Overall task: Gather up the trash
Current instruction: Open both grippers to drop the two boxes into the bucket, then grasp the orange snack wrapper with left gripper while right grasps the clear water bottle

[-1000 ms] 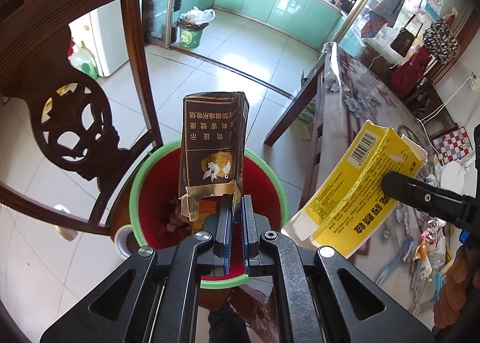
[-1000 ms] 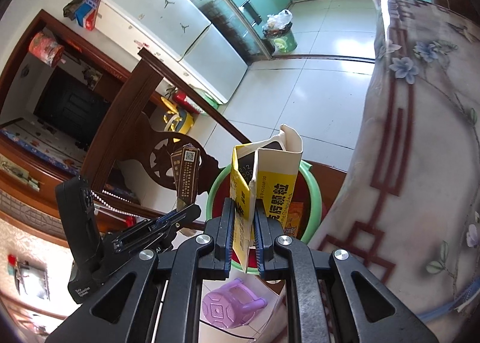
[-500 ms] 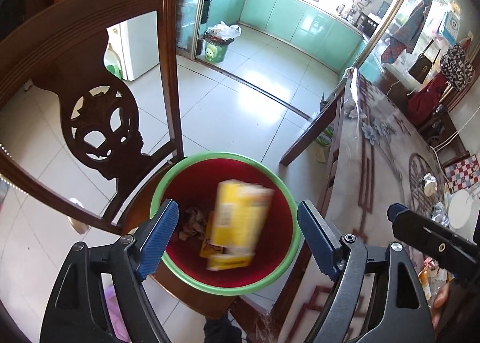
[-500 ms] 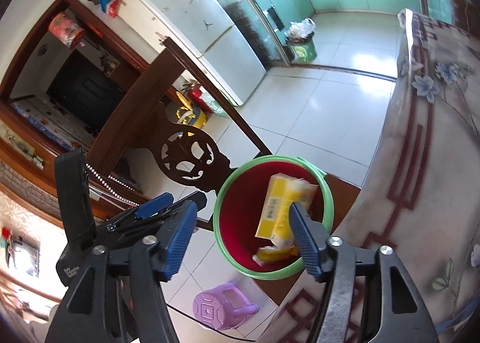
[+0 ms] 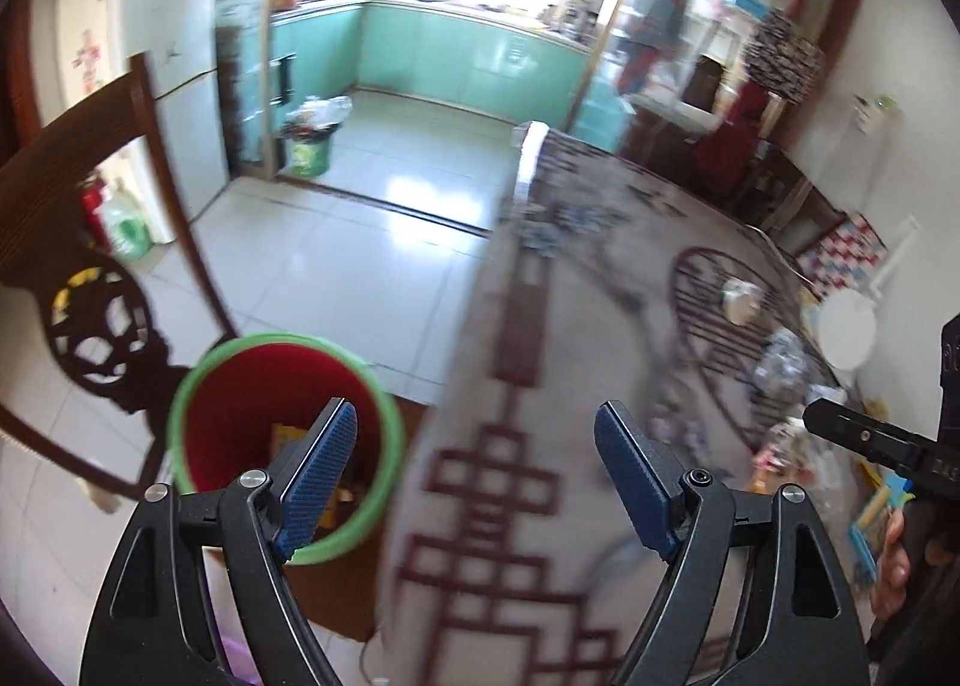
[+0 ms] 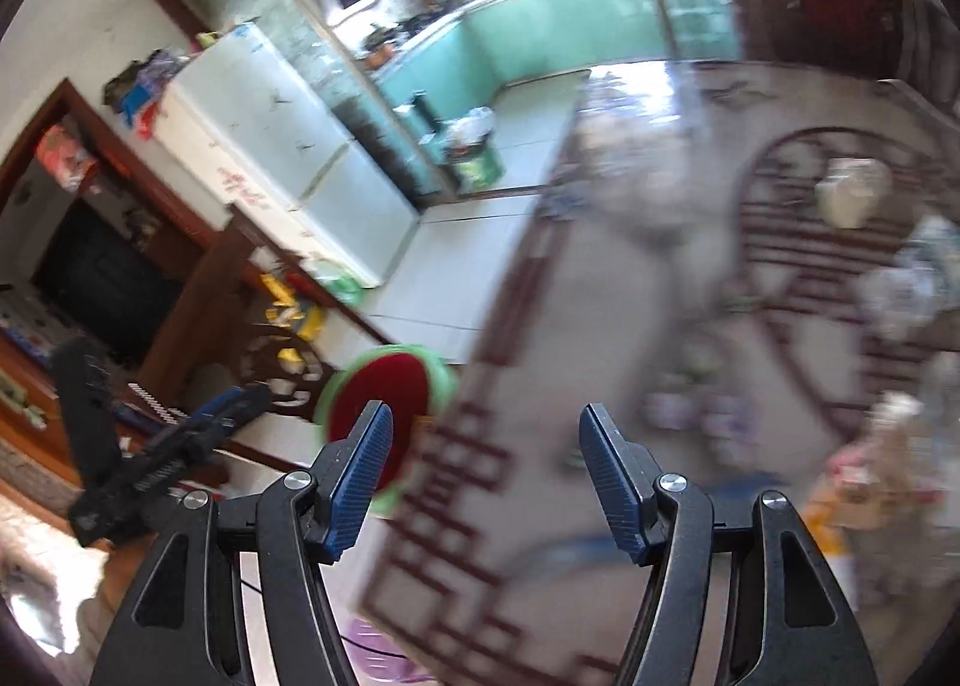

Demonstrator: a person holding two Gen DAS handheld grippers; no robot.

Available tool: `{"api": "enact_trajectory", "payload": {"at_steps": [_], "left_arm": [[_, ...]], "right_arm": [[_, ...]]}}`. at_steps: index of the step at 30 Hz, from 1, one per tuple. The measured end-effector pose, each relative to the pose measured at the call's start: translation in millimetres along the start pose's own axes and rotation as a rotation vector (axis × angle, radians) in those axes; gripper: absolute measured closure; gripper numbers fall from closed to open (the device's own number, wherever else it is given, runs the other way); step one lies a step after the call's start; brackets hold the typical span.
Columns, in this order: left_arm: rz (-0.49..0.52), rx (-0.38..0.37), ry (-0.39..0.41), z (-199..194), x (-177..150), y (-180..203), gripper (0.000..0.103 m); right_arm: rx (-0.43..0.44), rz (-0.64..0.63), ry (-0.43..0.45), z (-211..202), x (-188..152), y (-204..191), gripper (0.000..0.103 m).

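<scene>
left gripper (image 5: 477, 467) spread wide, nothing between its blue pads; right gripper (image 6: 486, 473) also parted and empty. both hang over the patterned table (image 5: 540, 506). the red bin with green rim (image 5: 282, 440) sits left of the table's edge, boxes inside it. more litter (image 5: 786, 380) far right on the table, blurred.

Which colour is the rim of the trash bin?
Green, around a red bin; clearest in the left wrist view.
</scene>
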State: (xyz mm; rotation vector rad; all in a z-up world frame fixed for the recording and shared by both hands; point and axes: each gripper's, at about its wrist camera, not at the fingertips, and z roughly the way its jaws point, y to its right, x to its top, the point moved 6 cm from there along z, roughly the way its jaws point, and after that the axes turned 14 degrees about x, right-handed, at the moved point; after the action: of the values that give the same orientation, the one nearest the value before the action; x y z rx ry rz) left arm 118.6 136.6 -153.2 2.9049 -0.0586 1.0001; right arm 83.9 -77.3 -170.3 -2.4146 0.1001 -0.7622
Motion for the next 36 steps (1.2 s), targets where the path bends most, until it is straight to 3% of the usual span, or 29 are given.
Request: {"api": "enact_trajectory", "payload": {"at_steps": [7, 13, 19, 30, 31, 32, 34, 36], "left_arm": [[0.119, -0.167, -0.048, -8, -27, 128, 0.021], [0.209, -0.262, -0.157, -1, -67, 219, 0.020], [0.259, -0.275, -0.262, 6, -105, 266, 0.020], [0.291, -0.266, -0.447, 46, -151, 297, 0.021], [0.285, -0.262, -0.457, 49, -153, 297, 0.027], [0.279, -0.264, -0.473, 52, -155, 296, 0.044], [0.263, -0.264, -0.507, 58, -161, 295, 0.064], [0.243, -0.271, -0.530, 62, -163, 292, 0.074]], "right_arm": [[-0.248, 0.137, -0.015, -113, -25, 140, 0.038], [-0.316, 0.274, -0.122, -132, -63, 239, 0.038], [-0.323, 0.279, -0.206, -116, -85, 273, 0.038], [-0.275, 0.283, -0.193, -114, -78, 283, 0.039], [-0.269, 0.282, -0.183, -116, -76, 283, 0.041], [-0.263, 0.282, -0.172, -117, -75, 282, 0.051], [-0.253, 0.288, -0.151, -121, -72, 282, 0.051], [-0.250, 0.289, -0.136, -123, -68, 281, 0.052]]}}
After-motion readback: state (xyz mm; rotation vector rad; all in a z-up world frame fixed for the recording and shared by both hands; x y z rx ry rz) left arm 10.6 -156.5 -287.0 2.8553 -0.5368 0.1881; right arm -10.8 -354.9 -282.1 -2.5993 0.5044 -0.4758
